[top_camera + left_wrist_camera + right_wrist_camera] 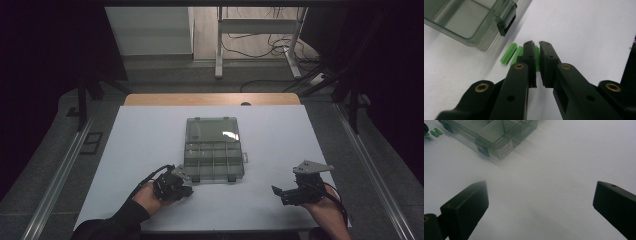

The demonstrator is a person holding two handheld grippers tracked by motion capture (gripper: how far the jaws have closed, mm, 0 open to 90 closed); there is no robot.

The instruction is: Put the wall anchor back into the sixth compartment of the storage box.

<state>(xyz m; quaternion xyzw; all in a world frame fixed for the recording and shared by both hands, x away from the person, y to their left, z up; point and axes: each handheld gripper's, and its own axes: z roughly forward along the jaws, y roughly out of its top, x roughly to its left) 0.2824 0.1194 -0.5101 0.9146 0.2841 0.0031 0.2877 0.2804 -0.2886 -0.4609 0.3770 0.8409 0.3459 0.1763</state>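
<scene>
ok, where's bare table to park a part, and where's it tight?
Free: the white table right of the organizer box, up to the right gripper; also left of the box. Tight: the box's front left corner, where the left gripper sits among green pieces.

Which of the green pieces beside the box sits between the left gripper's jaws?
The rightmost green piece, between the near-closed jaws of the left gripper; two others lie outside, leftward.

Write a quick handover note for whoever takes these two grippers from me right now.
Left gripper: jaws nearly closed around one small green ribbed plastic piece on the white table; a firm grip can't be confirmed.
Right gripper: open, empty, over bare table.
Two more green pieces lie beside the open clear compartment box.
No pieces are visible in the box; nothing looks sorted yet.
</scene>
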